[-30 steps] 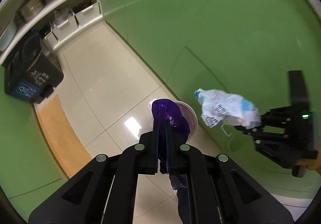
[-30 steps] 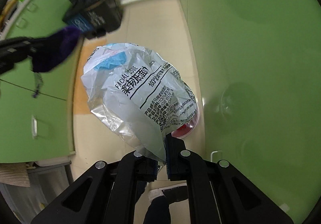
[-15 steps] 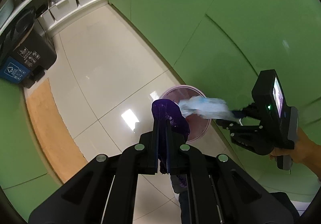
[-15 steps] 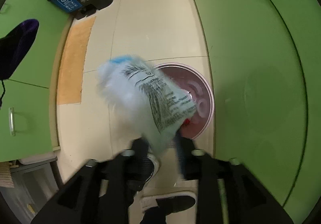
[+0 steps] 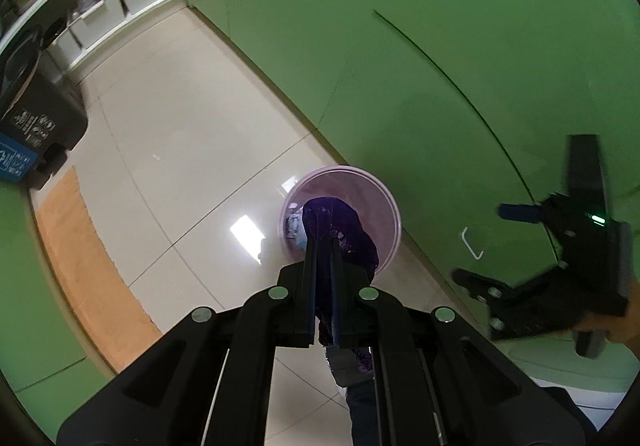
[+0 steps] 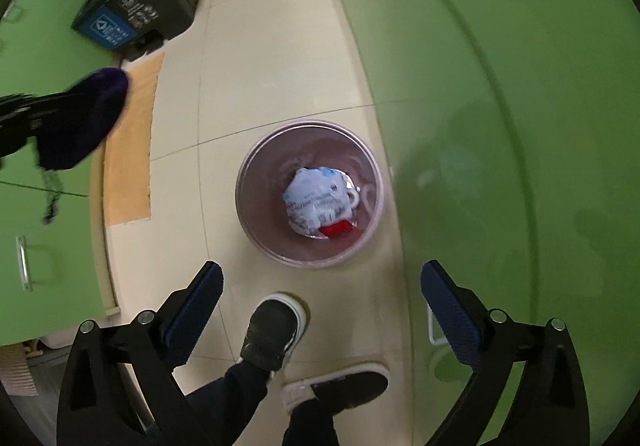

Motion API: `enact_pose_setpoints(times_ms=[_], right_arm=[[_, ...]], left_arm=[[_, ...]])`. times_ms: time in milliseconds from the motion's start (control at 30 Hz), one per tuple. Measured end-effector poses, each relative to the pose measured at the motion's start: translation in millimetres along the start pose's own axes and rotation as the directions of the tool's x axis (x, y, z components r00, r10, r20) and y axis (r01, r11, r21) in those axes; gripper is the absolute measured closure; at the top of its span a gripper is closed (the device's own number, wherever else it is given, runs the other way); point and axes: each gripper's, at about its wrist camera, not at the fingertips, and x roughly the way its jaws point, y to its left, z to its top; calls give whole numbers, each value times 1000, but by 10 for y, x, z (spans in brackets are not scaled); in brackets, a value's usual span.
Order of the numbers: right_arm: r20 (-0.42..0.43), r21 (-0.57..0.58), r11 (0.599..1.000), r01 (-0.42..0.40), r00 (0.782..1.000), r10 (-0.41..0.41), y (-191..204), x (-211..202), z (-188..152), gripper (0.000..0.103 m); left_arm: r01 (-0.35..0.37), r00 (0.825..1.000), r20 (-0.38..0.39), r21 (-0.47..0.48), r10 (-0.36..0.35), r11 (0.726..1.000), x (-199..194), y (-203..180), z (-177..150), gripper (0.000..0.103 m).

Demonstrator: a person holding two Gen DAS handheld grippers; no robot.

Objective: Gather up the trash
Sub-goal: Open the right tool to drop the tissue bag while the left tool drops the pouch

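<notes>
A crumpled white tissue wrapper (image 6: 318,202) lies inside the round pink bin (image 6: 256,222) on the floor; a purple rag (image 5: 340,230) hangs above the bin.

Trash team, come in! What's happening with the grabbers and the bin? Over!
Right hand-held gripper open, empty. Tissue wrapper in pink bin. Left hand-held gripper clamped on purple wrapper, above bin. Nothing blocking.
</notes>
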Motion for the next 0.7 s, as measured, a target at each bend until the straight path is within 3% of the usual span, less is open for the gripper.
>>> enact_pose_setpoints(times_ms=[233, 533, 567, 633, 667, 700], right_arm=[[18, 57, 998, 6, 1000, -7, -160, -387, -206, 6], [46, 75, 997, -29, 999, 26, -165, -509, -332, 6], [47, 78, 996, -32, 998, 29, -162, -517, -351, 6], [47, 85, 996, -39, 998, 35, -158, -532, -381, 6], [48, 88, 995, -41, 998, 37, -155, -540, -391, 6], [50, 92, 995, -43, 998, 39, -157, -553, -402, 6]], left_arm=[[13, 999, -35, 45, -12, 999, 262, -242, 149, 98], [34, 995, -93, 84, -26, 996, 816, -450, 246, 94], [40, 995, -93, 86, -32, 996, 837, -478, 250, 88], [47, 995, -91, 82, -40, 996, 869, -498, 268, 38], [53, 996, -77, 75, -48, 996, 859, -509, 279, 2], [61, 996, -64, 74, -56, 995, 844, -519, 295, 3]])
